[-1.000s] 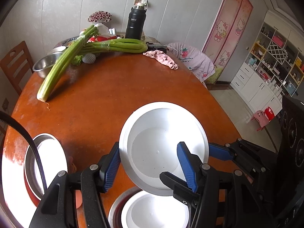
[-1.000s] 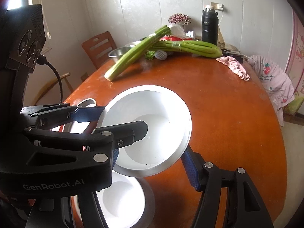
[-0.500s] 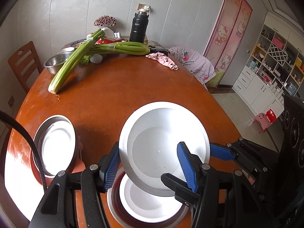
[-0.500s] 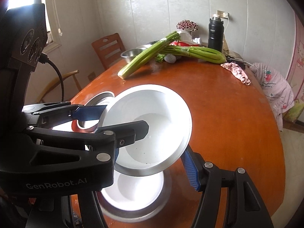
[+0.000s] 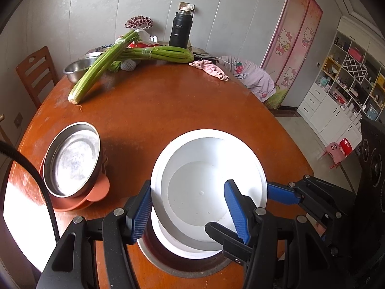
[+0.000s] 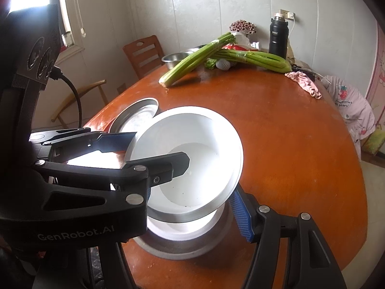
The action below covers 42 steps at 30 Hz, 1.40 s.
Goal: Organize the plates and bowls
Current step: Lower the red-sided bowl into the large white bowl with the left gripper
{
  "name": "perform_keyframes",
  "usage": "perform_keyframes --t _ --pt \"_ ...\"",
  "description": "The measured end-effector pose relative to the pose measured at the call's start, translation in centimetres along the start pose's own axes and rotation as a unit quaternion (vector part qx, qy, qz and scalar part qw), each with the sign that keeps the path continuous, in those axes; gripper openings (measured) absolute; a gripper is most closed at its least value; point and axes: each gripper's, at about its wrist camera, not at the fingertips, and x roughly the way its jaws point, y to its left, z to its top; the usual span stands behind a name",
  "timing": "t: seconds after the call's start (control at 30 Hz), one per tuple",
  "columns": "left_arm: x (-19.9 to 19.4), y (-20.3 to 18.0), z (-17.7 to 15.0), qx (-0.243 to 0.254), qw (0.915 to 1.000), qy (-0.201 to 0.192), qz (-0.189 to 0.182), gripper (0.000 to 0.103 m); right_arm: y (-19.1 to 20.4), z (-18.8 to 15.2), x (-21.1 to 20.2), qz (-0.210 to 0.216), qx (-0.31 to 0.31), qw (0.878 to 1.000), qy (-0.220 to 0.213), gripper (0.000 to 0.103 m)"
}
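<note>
Both tools, left (image 5: 189, 213) "GenRobot.AI"-marked and right (image 6: 192, 185), clenched on white bowl (image 5: 207, 183).

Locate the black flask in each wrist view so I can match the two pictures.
Left wrist view: the black flask stands at the table's far edge, top centre, just right of the celery.
Right wrist view: the flask is at upper right, against the wall.
Shared landmark: the wall socket directly above the flask in both.
</note>
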Motion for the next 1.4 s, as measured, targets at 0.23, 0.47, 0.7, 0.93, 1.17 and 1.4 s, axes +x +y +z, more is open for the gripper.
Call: perform_keyframes --t 0.23,0.47,0.7,0.93,1.17,1.4 --pt "0.5 0.3 -1.0 -0.004 1.0000 0.007 0.001 0.059 0.4 -0.8 0.3 0.002 0.000 1.000 0.005 0.067" --pt "1.3 0.7 -1.6 -0.008 0.9998 0.016 0.003 0.059 0.7 -1.6 0.9 0.004 -0.001 1.000 0.015 0.067" --pt "1.8 0.9 -2.0 -0.012 0.9997 0.020 0.003 0.059 0.7 -1.9 1.4 0.005 -0.001 1.000 0.021 0.067" --pt "2.4 0.9 -2.2 -0.013 0.9995 0.028 0.003 0.059 0.7 -2.2 1.7 0.005 -0.001 1.000 0.025 0.067" --pt "2.9 0.9 -2.3 -0.012 0.9994 0.032 0.006 0.059 0.6 -2.5 2.2 0.003 -0.004 0.999 0.033 0.067" --pt "3.2 1.2 -2.6 -0.015 0.9992 0.038 0.003 0.059 0.7 -2.7 2.5 0.000 -0.008 0.999 0.039 0.067"
